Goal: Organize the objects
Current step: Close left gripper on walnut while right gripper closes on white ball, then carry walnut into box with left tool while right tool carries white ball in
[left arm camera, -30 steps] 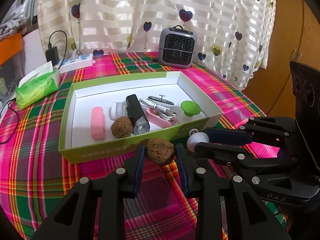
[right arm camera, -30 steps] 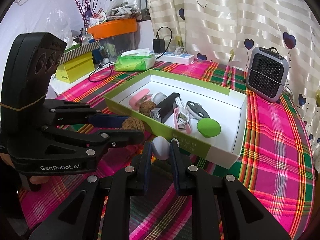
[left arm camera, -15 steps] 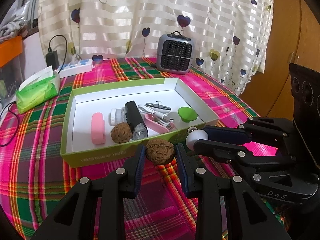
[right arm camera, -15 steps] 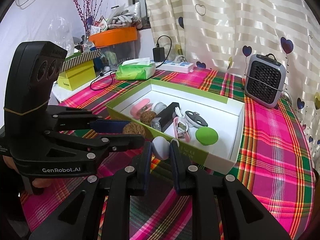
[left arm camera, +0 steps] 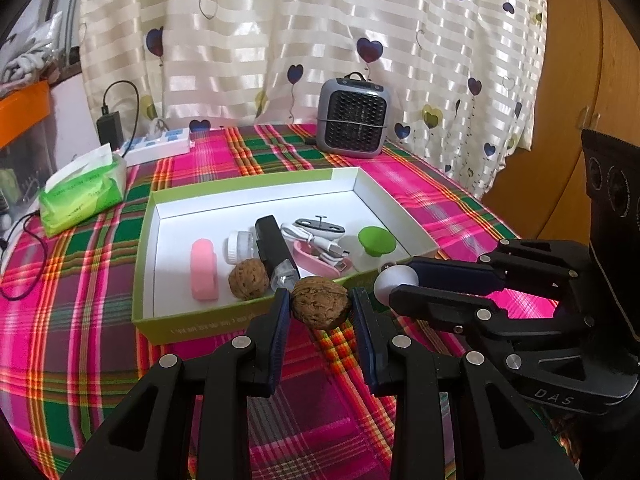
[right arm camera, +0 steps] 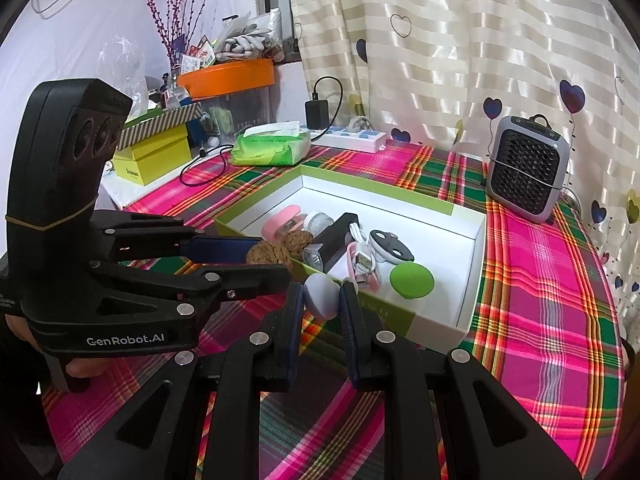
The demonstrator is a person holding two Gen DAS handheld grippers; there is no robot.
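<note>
- The left gripper (left arm camera: 320, 307) is clamped on a walnut (left arm camera: 320, 307), held above the plaid tablecloth (left arm camera: 68, 320) just in front of the box's near wall.
- The green-and-white box (left arm camera: 144, 264) holds a pink case (left arm camera: 205, 270), a second walnut (left arm camera: 248, 284), a black flashlight (left arm camera: 276, 254), a white cable (left arm camera: 316, 242) and a green disc (left arm camera: 377, 241).
- The right gripper (right arm camera: 320, 294) pinches a white ball (right arm camera: 320, 294) near the box's near right corner.
- A grey heater (left arm camera: 354, 124) stands far behind.

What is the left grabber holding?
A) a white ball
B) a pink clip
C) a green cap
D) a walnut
D: the left gripper is closed around a brown walnut, held just in front of the green box.
</note>
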